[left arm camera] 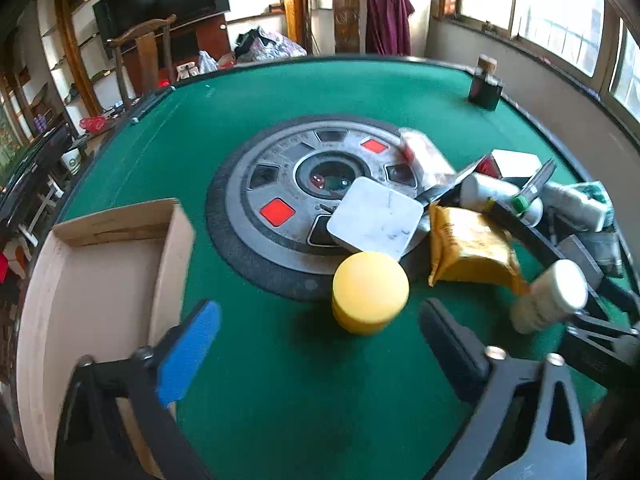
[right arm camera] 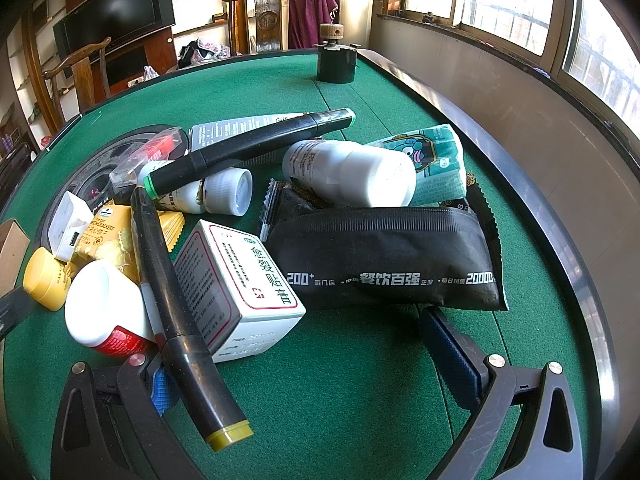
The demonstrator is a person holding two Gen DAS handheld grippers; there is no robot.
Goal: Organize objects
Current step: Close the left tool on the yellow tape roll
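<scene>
Left tool (left arm camera: 320,344) hangs over the green bench (left arm camera: 280,400) with its jaws spread wide and nothing between them; the yellow jar (left arm camera: 370,292) sits upright on the felt just ahead of the gap, touching neither pad. A cardboard box (left arm camera: 100,272) stands open at the left, close beside the blue finger pad (left arm camera: 188,354). Behind the jar a white square charger (left arm camera: 376,218) leans on the round grey hub (left arm camera: 280,184) in the middle of the bench, with a yellow cracker packet (left arm camera: 468,248) just beside it.

Over to the right tool (right arm camera: 316,360), jaws fully apart and gripping nothing. A white medicine carton (right arm camera: 236,292) lies between the fingers, slightly ahead of them, and a black marker (right arm camera: 176,312) slants across the left finger. A black zip pouch (right arm camera: 384,260) lies just ahead of the right finger, a white bottle (right arm camera: 352,172) resting on top behind it. A red-and-white bottle (right arm camera: 100,308) lies at the left, against the marker.
</scene>
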